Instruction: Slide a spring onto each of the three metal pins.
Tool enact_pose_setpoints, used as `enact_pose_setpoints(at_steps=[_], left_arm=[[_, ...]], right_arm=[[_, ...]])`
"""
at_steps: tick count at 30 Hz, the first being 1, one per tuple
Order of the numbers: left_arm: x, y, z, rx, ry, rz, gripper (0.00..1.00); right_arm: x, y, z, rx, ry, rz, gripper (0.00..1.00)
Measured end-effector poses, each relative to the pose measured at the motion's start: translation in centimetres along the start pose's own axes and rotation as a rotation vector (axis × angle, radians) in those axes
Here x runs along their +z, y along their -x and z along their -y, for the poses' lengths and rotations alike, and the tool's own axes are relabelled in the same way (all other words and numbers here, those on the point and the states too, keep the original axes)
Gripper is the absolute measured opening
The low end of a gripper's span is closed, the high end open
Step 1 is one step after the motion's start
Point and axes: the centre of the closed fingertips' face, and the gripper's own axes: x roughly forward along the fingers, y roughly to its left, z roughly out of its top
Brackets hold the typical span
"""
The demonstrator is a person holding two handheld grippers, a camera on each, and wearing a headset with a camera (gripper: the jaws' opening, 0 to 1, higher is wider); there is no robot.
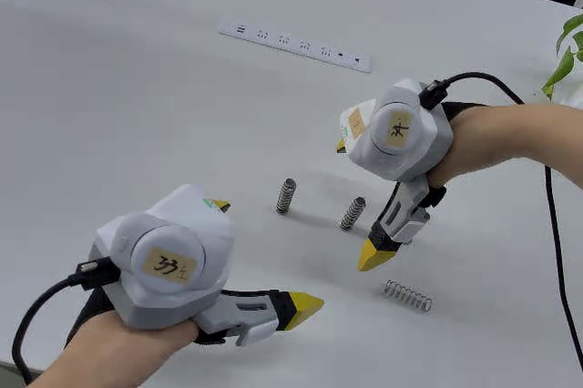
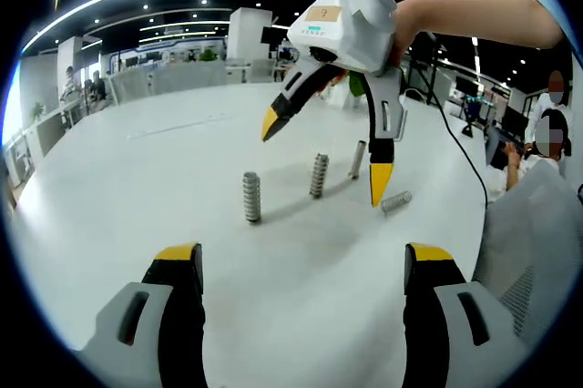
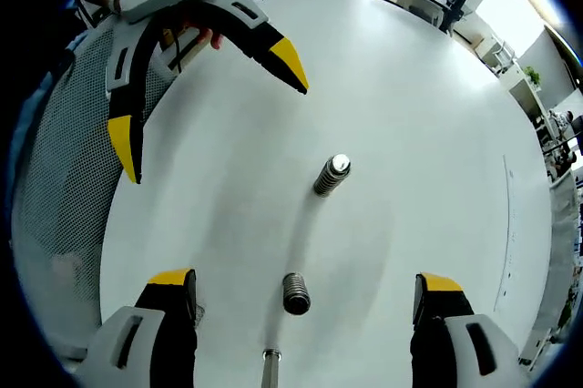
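Two pins stand upright on the white table with a spring on each: one (image 1: 286,195) (image 2: 251,197) (image 3: 332,174) and a second (image 1: 352,213) (image 2: 319,174) (image 3: 295,294). A third, bare metal pin (image 2: 357,158) (image 3: 271,365) stands just beyond them, under the right gripper. A loose spring (image 1: 407,295) (image 2: 395,200) lies flat on the table beside it. My right gripper (image 1: 357,200) (image 3: 306,280) hangs open above the pins, pointing down. My left gripper (image 1: 262,255) (image 2: 302,252) is open and empty, low over the table, facing the pins.
A white power strip (image 1: 296,44) lies farther back on the table. A green plant (image 1: 567,51) shows at the right edge. A black cable (image 1: 552,224) trails from the right gripper. The table (image 1: 137,87) is bare on the left.
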Motion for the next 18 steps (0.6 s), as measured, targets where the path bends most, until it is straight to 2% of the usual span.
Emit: enact_pose_setpoints(at_steps=[12,18], left_arm=[[0.0,-0.1,0.4,-0.011,-0.016,-0.013,0.9],[0.0,-0.2,0.3,-0.019,-0.027,-0.022,0.9]], right_arm=[[0.0,1.1,-0.4,-0.031,-0.09,0.093,0.99],[-0.2,2.0,-0.6,-0.059,-0.152,0.158,0.99]])
